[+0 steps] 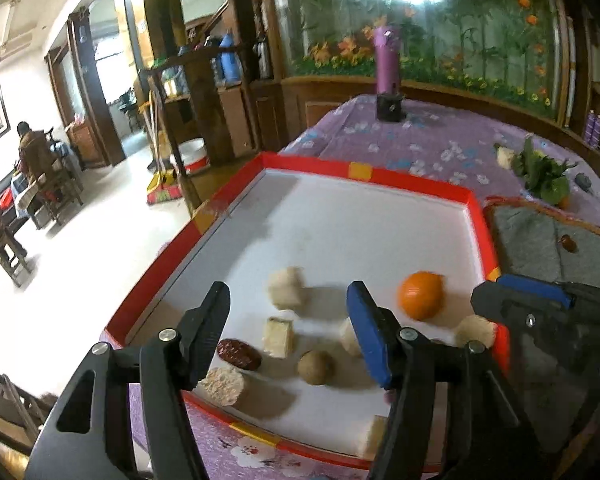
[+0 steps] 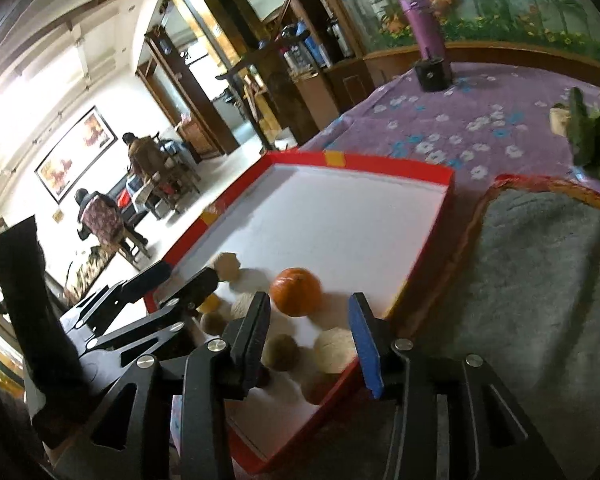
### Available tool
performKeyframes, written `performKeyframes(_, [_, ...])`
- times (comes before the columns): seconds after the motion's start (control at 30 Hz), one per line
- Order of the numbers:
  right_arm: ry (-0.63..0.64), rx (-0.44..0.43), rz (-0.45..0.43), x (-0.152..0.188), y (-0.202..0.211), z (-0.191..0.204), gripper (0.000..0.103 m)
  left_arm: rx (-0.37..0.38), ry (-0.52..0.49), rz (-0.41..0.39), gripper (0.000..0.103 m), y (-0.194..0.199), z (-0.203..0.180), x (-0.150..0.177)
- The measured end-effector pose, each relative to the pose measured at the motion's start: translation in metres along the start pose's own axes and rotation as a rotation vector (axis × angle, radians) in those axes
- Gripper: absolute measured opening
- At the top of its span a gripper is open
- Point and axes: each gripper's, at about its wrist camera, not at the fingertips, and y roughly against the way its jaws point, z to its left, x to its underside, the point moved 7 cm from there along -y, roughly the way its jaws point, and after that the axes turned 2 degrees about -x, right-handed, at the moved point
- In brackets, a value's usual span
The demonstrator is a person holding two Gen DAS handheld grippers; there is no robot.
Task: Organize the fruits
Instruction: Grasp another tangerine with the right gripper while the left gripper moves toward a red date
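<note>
Pale glossy floor (image 1: 80, 240), dark wooden doorframes (image 1: 100, 120), a framed picture (image 2: 76, 152) on the white wall (image 1: 4, 68), floral mural (image 1: 440, 20) behind.

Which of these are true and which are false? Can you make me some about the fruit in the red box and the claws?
1. The orange lies inside the red tray. True.
2. The left claw is squeezing the orange. False: it is open and holds nothing; the orange sits beyond its blue finger.
3. The dark red date lies in the tray beside a pale cut chunk. True.
4. The purple bottle stands inside the tray. False: it stands on the flowery tablecloth, far behind the tray.
5. The right claw is open. True.
6. The grey mat is piled with oranges. False: only one small brown thing shows on it.
</note>
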Motion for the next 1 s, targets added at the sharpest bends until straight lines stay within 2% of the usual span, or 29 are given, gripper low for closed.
performKeyframes(0.1, [-0.032, 0.013, -0.010, -0.005, 0.016, -0.019, 0.043, 0.045, -0.026, -0.027, 0.060, 0.012, -0.016, -0.007])
performKeyframes(0.17, [-0.044, 0.052, -0.029, -0.008, 0.033, -0.039, 0.043, 0.085, -0.060, -0.046, 0.062, 0.021, -0.035, -0.013])
performKeyframes(0.37, [-0.125, 0.248, -0.092, -0.027, 0.100, -0.139, 0.045, 0.195, -0.129, -0.068, 0.065, 0.041, -0.086, -0.020])
performKeyframes(0.4, [-0.126, 0.294, -0.100, -0.032, 0.109, -0.157, 0.047, 0.211, -0.141, -0.067, 0.066, 0.043, -0.095, -0.019])
performKeyframes(0.47, [-0.106, 0.381, -0.094, -0.045, 0.116, -0.188, 0.058, 0.241, -0.168, -0.058, 0.066, 0.045, -0.112, -0.018])
performKeyframes(0.57, [-0.099, 0.466, -0.057, -0.063, 0.112, -0.233, 0.058, 0.273, -0.203, -0.040, 0.066, 0.048, -0.132, -0.015])
performKeyframes(0.77, [-0.065, 0.550, -0.012, -0.095, 0.079, -0.276, 0.057, 0.276, -0.244, -0.032, 0.066, 0.054, -0.145, -0.015])
performKeyframes(0.87, [-0.082, 0.569, 0.048, -0.101, 0.063, -0.295, 0.056, 0.266, -0.242, -0.030, 0.066, 0.052, -0.144, -0.019])
performKeyframes(1.0, [-0.046, 0.540, 0.110, -0.099, 0.041, -0.293, 0.050, 0.262, -0.229, -0.024, 0.066, 0.048, -0.143, -0.023])
